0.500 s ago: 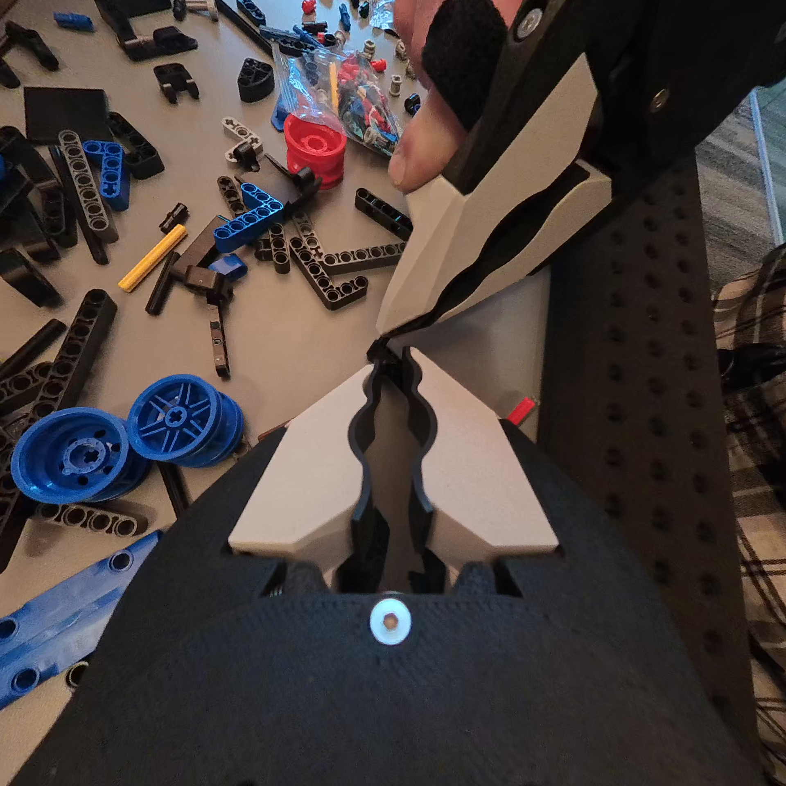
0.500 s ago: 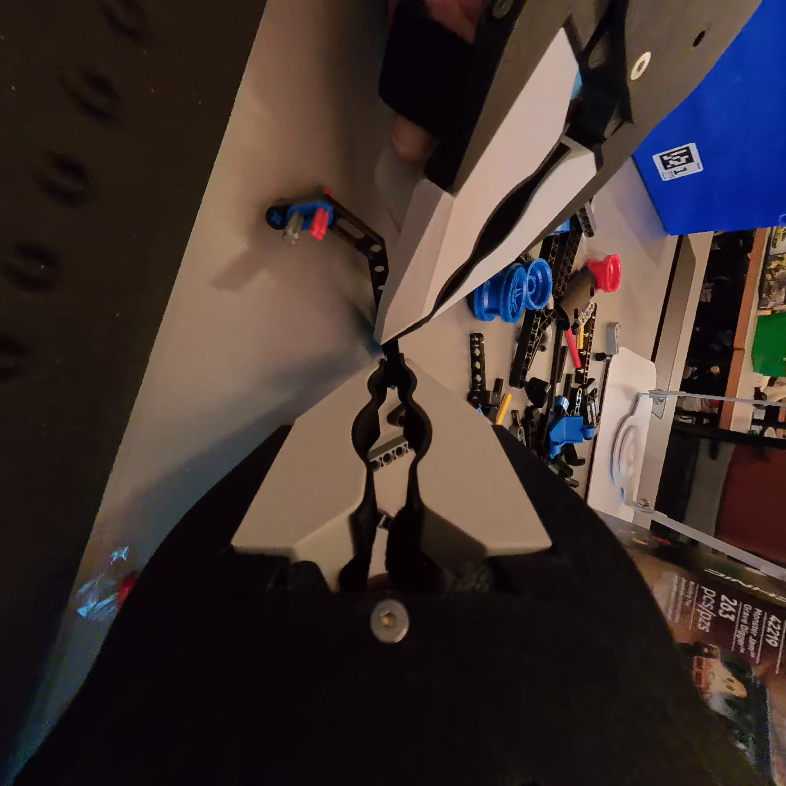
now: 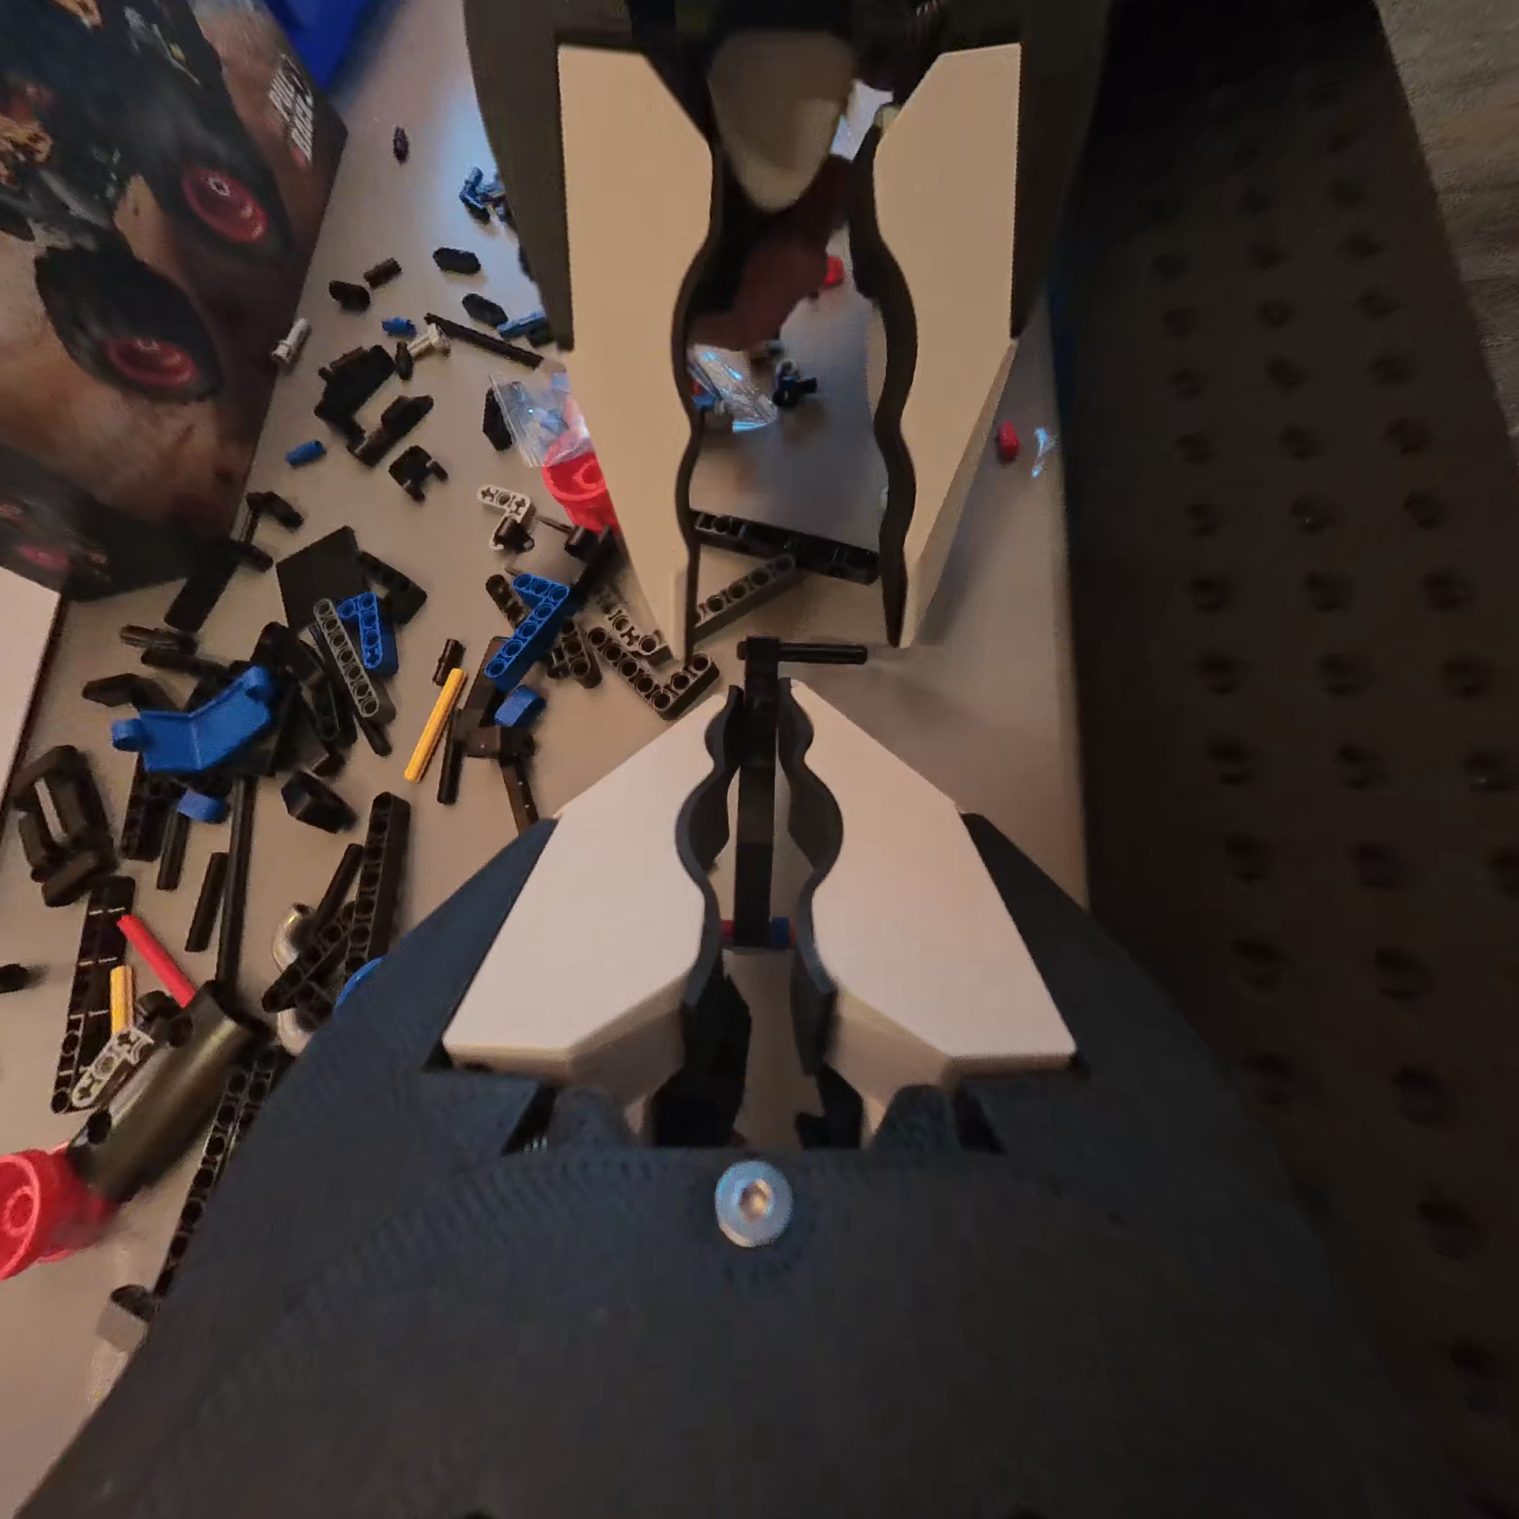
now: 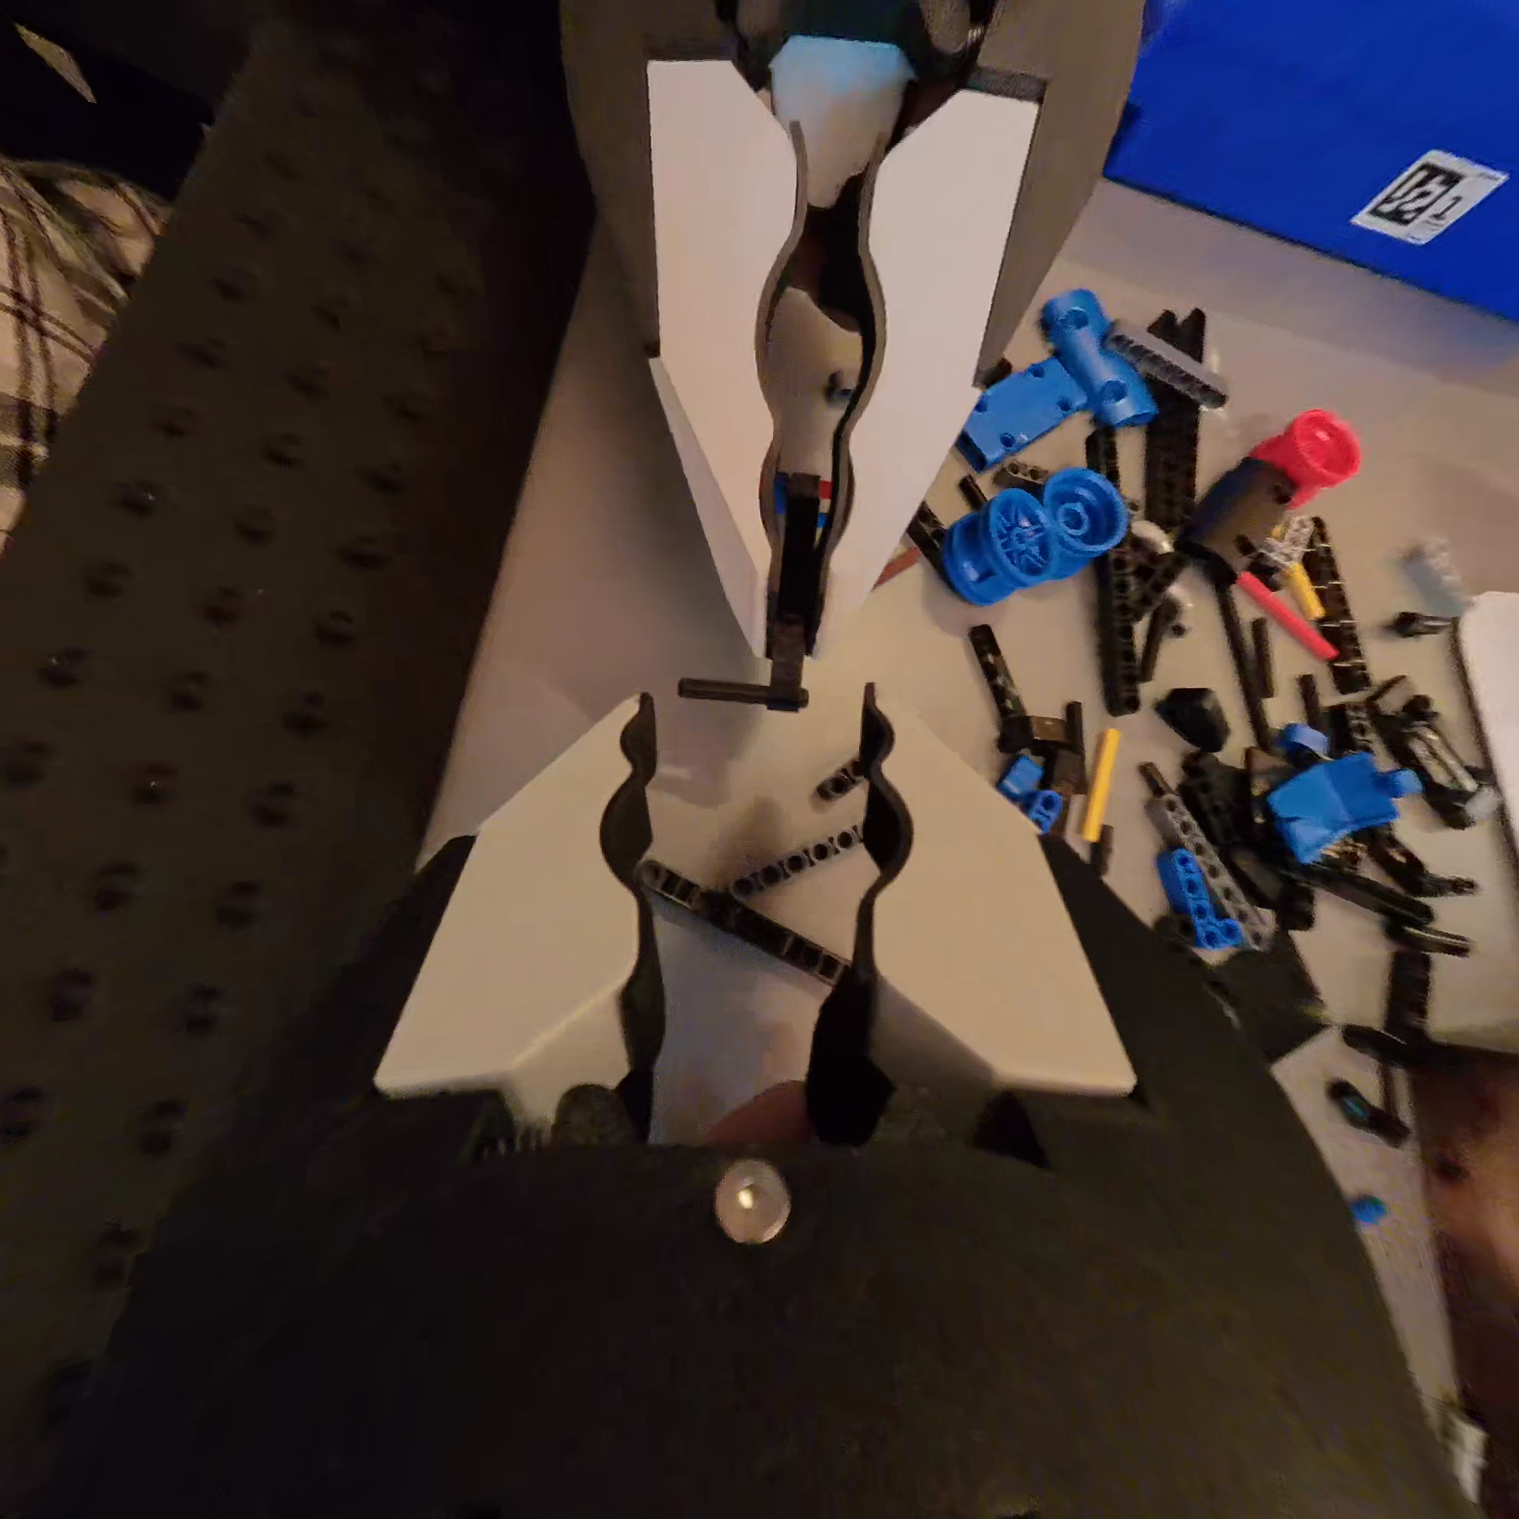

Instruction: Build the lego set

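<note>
left wrist view, left tool (image 3: 758,699) pinching black lego beam (image 3: 754,822), its pin end facing spread right tool (image 4: 752,715)

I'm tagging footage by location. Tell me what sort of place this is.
Probably a home or hobby room tabletop, not a factory: loose building-set pieces litter the grey table, the set's printed box stands at its edge, and a plaid fabric shows beside a black perforated board.
</note>
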Motion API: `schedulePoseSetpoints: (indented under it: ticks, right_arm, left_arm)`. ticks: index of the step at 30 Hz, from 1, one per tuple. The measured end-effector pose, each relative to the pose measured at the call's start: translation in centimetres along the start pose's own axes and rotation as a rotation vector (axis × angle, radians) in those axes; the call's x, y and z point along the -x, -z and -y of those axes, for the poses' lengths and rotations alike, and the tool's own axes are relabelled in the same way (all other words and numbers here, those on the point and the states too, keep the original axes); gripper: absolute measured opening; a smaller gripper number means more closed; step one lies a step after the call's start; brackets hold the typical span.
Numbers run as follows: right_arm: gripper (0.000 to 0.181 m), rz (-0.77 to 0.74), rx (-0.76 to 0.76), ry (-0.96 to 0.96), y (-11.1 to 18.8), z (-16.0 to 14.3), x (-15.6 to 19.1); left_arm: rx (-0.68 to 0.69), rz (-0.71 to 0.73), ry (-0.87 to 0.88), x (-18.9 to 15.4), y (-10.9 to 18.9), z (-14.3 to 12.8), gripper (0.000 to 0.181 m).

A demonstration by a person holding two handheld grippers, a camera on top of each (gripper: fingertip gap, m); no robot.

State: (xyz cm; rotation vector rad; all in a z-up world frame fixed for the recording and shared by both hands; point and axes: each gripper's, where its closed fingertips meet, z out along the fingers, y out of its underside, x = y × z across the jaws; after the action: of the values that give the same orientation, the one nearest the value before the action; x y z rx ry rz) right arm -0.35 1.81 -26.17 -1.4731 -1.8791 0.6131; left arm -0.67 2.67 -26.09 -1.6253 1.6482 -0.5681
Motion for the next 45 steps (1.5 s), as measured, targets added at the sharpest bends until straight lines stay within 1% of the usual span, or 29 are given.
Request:
schedulePoseSetpoints:
  ticks: [4,6,7,11,14,19,33,36,39,42,45]
  right_arm:
    - [0.043,-0.036,0.016,0.026,-0.6,-0.1,0.1]
    - [0.037,-0.067,0.030,0.059,-0.7,-0.3,-0.1]
    - [0.033,-0.070,0.031,0.059,-0.7,-0.3,0.0]
    - [0.029,-0.063,0.000,0.048,-0.6,-0.2,0.0]
    - [0.028,-0.073,0.018,0.062,-0.9,-0.4,-0.1]
    - [0.029,-0.079,0.002,0.052,-0.8,-0.3,-0.3]
    - [0.029,-0.097,0.007,0.042,-1.0,-0.6,-0.9]
    - [0.036,-0.139,0.000,0.050,-0.2,-0.5,-1.6]
    - [0.039,-0.182,-0.005,0.027,0.9,-0.6,-2.6]
    - [0.038,-0.222,-0.007,0.017,2.2,-0.8,-3.5]
    - [0.037,-0.286,-0.002,-0.004,4.5,-1.2,-4.7]
  left_arm:
    - [-0.019,-0.004,0.017,-0.3,-0.4,0.0,0.006]
    - [-0.026,0.012,0.019,0.0,-0.6,0.0,0.006]
    - [-0.031,0.008,0.026,0.0,-0.6,0.0,0.006]
    - [-0.055,-0.001,0.048,0.0,-0.6,0.1,0.006]
    - [-0.047,0.007,0.037,0.1,-0.8,-0.2,0.005]
    - [-0.071,0.003,0.057,0.2,-0.6,-0.1,0.006]
    - [-0.072,0.024,0.095,0.7,-0.9,-0.4,0.006]
    - [-0.043,0.047,0.119,1.4,-0.9,-0.9,0.006]
    - [0.024,0.059,0.142,1.6,-1.2,-2.2,0.006]
    - [0.082,0.079,0.146,1.9,-1.5,-3.0,0.014]
    - [0.082,0.071,0.165,2.0,-1.5,-3.0,0.022]
